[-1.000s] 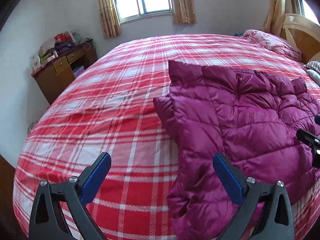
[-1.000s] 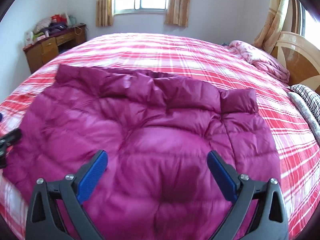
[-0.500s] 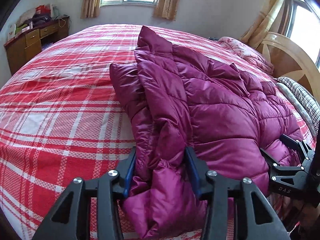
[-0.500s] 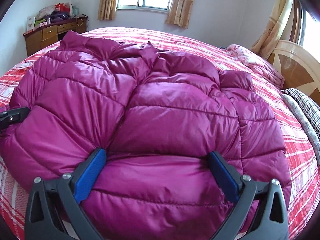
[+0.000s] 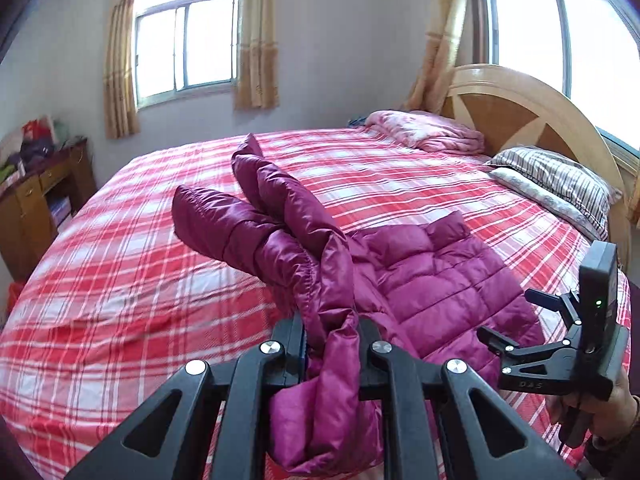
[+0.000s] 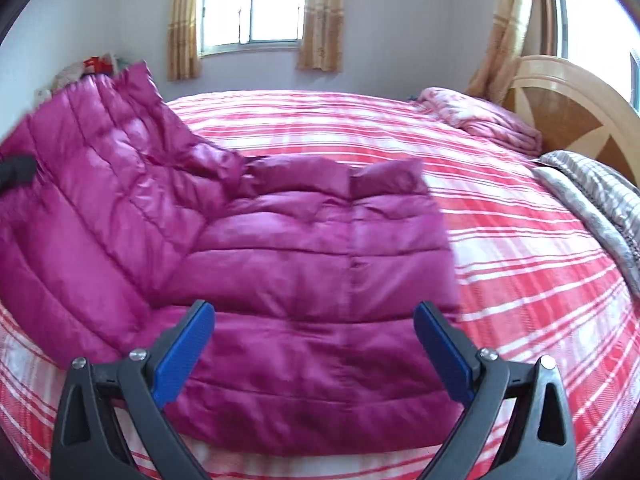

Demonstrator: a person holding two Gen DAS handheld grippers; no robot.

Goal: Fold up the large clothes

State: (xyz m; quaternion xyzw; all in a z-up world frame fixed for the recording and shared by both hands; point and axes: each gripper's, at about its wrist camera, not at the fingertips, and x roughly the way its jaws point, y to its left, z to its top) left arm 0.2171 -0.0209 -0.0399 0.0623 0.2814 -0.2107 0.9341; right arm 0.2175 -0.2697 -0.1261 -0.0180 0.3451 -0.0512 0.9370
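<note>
A magenta quilted down jacket (image 5: 432, 280) lies on the red plaid bed (image 5: 120, 280). My left gripper (image 5: 332, 332) is shut on the jacket's left edge and holds it lifted, with a sleeve (image 5: 224, 220) hanging out to the left. In the right wrist view the jacket (image 6: 312, 264) has its left side raised and its right side flat. My right gripper (image 6: 314, 344) is open and empty, just above the jacket's near hem. It also shows in the left wrist view (image 5: 516, 320), at the jacket's right edge.
A pink folded blanket (image 5: 428, 132) and a striped pillow (image 5: 560, 180) lie by the wooden headboard (image 5: 532, 116). A wooden desk (image 5: 36, 200) with clutter stands left of the bed. Windows with curtains are behind.
My left gripper has lifted the jacket's left side up off the bed and closed tighter on it. My right gripper has pulled back a little and stays open.
</note>
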